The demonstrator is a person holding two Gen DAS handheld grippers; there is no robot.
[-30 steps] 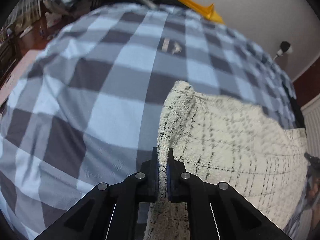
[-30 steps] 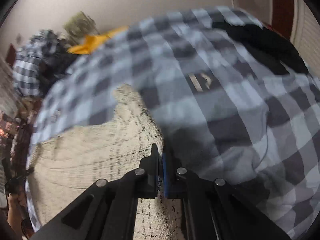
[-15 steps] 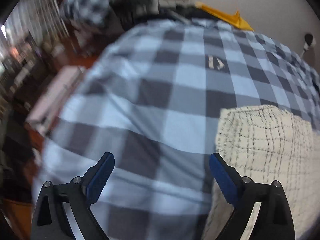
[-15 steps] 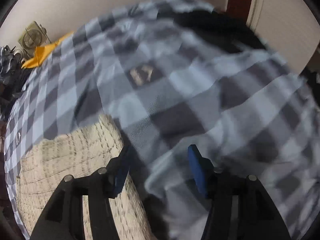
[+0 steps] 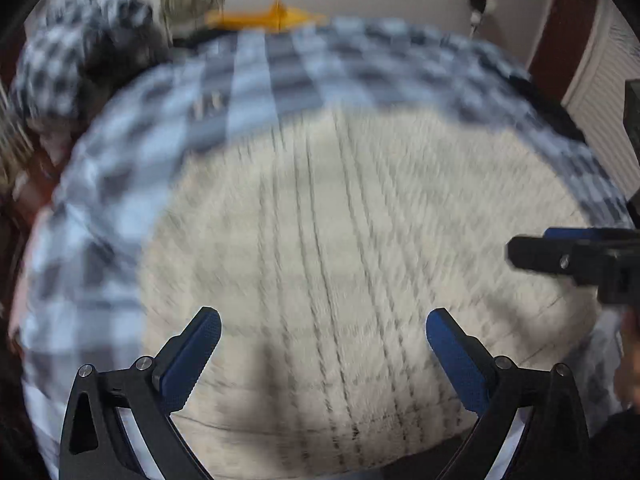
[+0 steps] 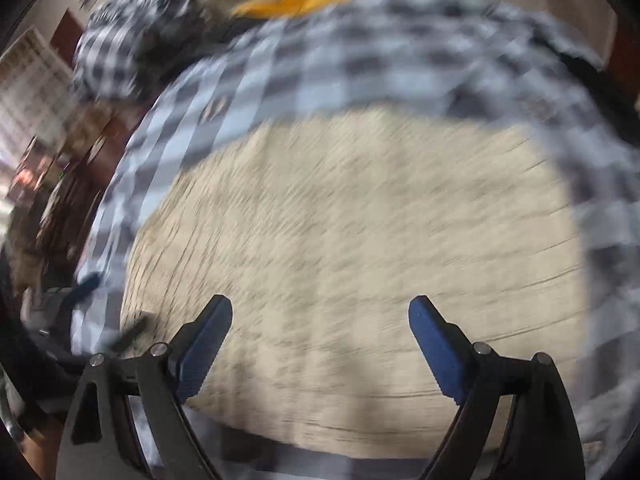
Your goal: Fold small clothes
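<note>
A cream knitted garment with thin dark grid lines (image 5: 340, 240) lies spread flat on the checked bedcover (image 5: 260, 68). It also fills the middle of the right wrist view (image 6: 360, 220). My left gripper (image 5: 323, 320) is open and empty above the garment's near part. My right gripper (image 6: 320, 312) is open and empty above the garment too, and it shows from the side at the right edge of the left wrist view (image 5: 560, 258). Both views are blurred by motion.
A checked pile of clothes (image 5: 72, 56) and a yellow item (image 5: 276, 16) lie at the far end of the bed by the wall. A dark garment (image 6: 592, 76) lies at the far right. Furniture stands beyond the bed's left edge (image 6: 52, 152).
Both grippers let go of the cream garment's edges and opened wide. They then swung back over the garment, which now lies flat.
</note>
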